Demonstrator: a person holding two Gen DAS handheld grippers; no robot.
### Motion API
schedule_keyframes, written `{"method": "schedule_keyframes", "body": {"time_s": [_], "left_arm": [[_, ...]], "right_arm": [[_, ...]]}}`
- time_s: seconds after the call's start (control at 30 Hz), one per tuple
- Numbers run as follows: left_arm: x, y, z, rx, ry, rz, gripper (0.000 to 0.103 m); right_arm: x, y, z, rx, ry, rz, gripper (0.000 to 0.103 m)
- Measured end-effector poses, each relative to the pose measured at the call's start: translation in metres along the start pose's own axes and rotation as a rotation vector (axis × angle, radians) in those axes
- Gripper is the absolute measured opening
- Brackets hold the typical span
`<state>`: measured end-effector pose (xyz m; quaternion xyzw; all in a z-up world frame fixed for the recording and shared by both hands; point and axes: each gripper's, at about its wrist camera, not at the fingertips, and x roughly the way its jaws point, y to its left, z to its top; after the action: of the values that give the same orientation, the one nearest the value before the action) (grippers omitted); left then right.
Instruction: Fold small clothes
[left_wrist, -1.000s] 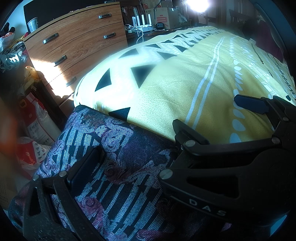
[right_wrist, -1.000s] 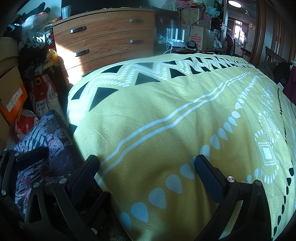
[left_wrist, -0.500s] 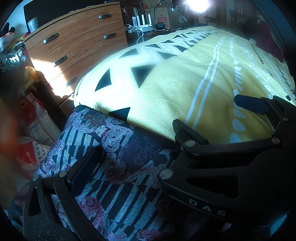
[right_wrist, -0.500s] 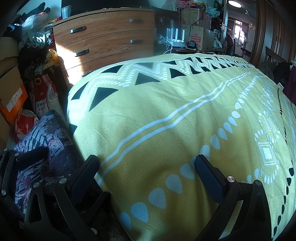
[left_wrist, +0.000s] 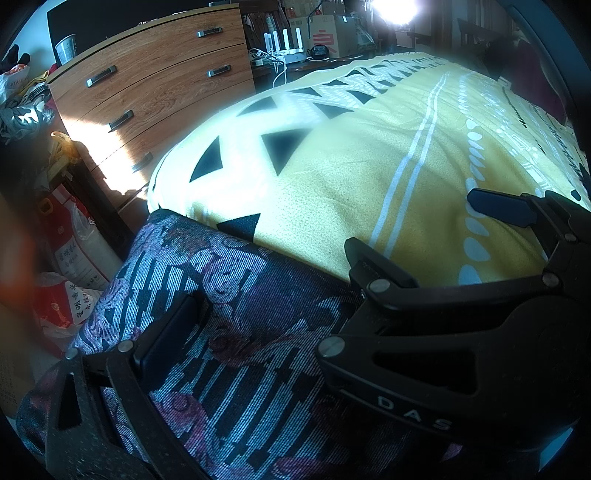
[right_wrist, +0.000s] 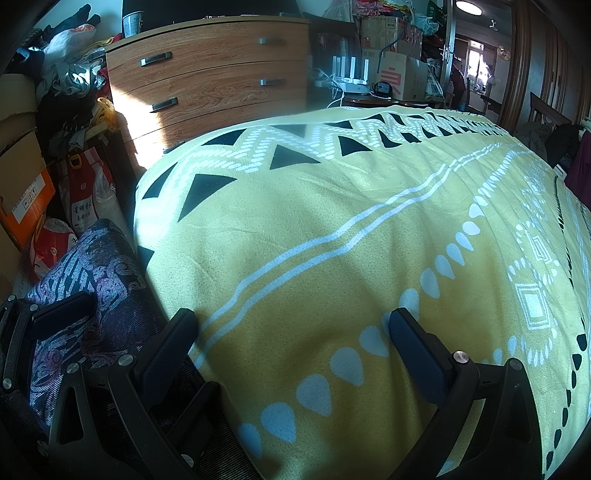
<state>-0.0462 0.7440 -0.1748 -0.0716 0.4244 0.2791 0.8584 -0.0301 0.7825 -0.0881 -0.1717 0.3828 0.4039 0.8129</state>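
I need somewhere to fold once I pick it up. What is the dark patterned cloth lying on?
The cloth lies at the near corner of the yellow blanket, its left part hanging past the bed's edge. Both open grippers hover close. Whatever is directly under it is covered.

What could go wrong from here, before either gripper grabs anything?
1. The patterned garment lies at the bed's left edge, partly past the yellow blanket; a tug could slide it off toward the bags.
2. Both grippers sit close together, left gripper beside right gripper, so they could collide.
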Motion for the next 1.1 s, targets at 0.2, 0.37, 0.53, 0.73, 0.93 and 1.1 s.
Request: {"method": "schedule_keyframes", "body": {"time_s": [0.2,0.37,0.53,0.73,0.93,1.1], "left_arm": [[0.0004,-0.0016,0.0001,0.0,0.0,0.0,0.103],[0.0007,-0.0032,0.0001,0.0,0.0,0.0,0.103],[0.0007,-0.0025,0.0,0.0,0.0,0.001,0.103],[0.0005,-0.0003,-0.0004,0.0,0.0,0.001,0.103],[0.001,-0.0027,-0.0002,0.0,0.0,0.001,0.103],[0.0007,-0.0007,-0.0005,0.0,0.0,0.001,0.103]], "right_arm": [[0.0,0.0001,0.0001,0.0,0.0,0.0,0.103],[0.0,0.0004,0.0001,0.0,0.0,0.0,0.103],[0.0001,-0.0001,0.0001,0.0,0.0,0.0,0.103],[0.0001,-0.0009,0.0,0.0,0.0,0.0,0.103],[0.0004,-0.0039,-0.0001,0.0,0.0,0.0,0.103],[0.0003,-0.003,0.0,0.0,0.0,0.0,0.103]]}}
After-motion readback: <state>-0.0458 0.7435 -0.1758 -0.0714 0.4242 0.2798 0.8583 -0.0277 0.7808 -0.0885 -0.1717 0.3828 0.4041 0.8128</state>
